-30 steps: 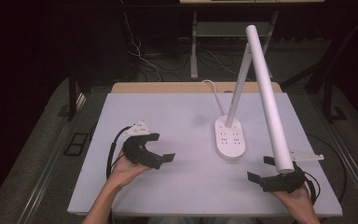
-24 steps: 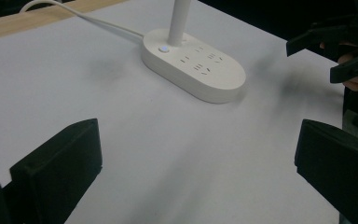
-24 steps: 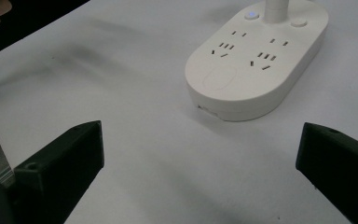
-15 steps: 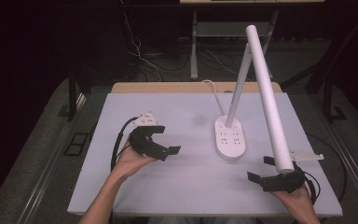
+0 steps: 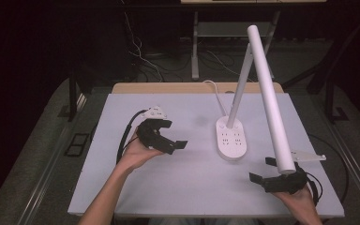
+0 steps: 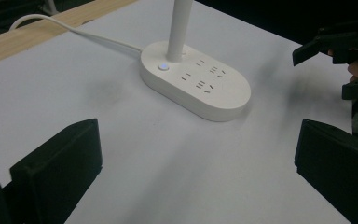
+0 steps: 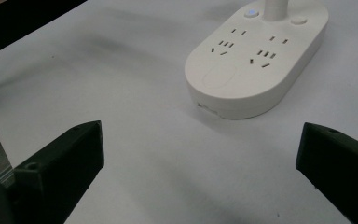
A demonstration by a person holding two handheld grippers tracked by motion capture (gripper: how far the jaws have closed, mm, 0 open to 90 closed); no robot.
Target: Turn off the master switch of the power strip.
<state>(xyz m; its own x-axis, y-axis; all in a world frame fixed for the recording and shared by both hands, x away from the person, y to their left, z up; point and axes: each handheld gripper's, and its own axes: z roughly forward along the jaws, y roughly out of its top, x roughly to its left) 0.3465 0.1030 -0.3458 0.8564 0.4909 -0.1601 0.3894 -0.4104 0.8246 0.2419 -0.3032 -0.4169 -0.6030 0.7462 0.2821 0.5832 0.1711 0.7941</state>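
dim, soft overhead light, dark surroundings

We lose the lamp (image 6: 177,28) stem past the top edge in both gripper views, its white cable (image 5: 217,96) runs off behind the table (image 5: 122,187), and the lamp's head hides part of the right gripper (image 5: 265,171).

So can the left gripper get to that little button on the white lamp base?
Probably yes. The left gripper is open and faces the lamp base, with bare table between it and the button.
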